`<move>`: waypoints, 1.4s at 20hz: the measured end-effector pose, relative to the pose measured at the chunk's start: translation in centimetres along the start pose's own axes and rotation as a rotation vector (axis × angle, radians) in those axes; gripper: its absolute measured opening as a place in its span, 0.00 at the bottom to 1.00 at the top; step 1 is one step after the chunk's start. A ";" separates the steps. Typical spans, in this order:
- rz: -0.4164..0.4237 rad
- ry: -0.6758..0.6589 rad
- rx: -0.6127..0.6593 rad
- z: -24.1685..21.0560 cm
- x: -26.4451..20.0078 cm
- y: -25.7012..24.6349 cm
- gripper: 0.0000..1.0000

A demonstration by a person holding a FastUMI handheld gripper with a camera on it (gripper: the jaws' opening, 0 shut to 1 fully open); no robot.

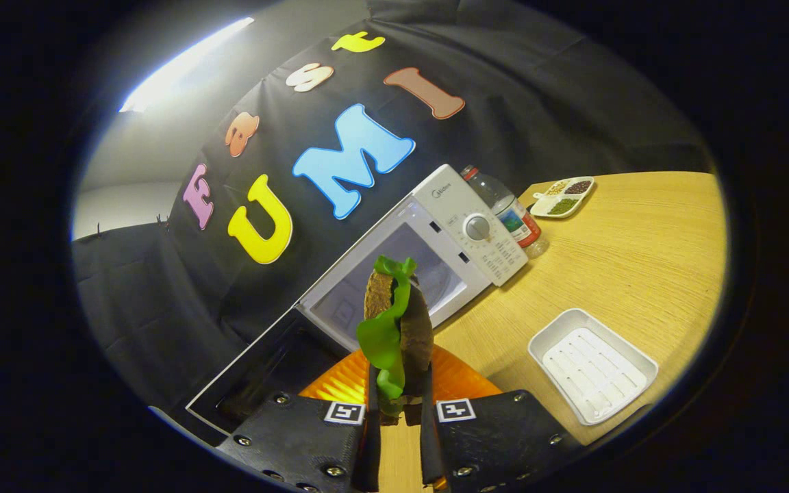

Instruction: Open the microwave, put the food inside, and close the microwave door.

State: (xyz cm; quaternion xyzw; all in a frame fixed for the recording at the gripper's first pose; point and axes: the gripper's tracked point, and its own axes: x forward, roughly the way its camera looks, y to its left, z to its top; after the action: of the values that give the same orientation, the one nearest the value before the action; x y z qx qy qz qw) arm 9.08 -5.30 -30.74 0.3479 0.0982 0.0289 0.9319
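Gripper view: gripper (398,411) fingers pinch a toy sandwich (394,329) between them, held on edge; brown bread slices either side, green lettuce leaf hanging out of the near side and curling over the top. The grip sits low on the sandwich, with most of it standing free above the fingertips. An orange ridged plate (459,380) lies just beyond the fingers, under the sandwich.

White microwave (429,253) ahead on the wooden table (641,260), its door (257,370) swung open, cavity exposed and lit pale. Control panel with dial to the cavity's right. A clear bottle (511,212) stands just beside the microwave, a divided dish of beans (564,195) past it. A white ribbed tray (593,363) sits right of the gripper.

Step, as I judge it: food lifted, about to be carried into the cavity.

Risks:
- Low grip on a layered piece: slices may splay or the lettuce slide out if pressure eases
- Tall sandwich could clip the cavity's top edge or frame on entry
- Open door lies close to the approach path; a knock from the gripper could swing it
- View strongly tilted, so release may land it off-centre
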 end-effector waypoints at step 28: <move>0.003 0.159 0.227 -4.3 22.1 1.4 0.23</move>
State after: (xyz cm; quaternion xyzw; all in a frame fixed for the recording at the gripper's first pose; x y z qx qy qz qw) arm 29.90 1.22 -36.55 0.4479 0.1737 0.0463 0.8758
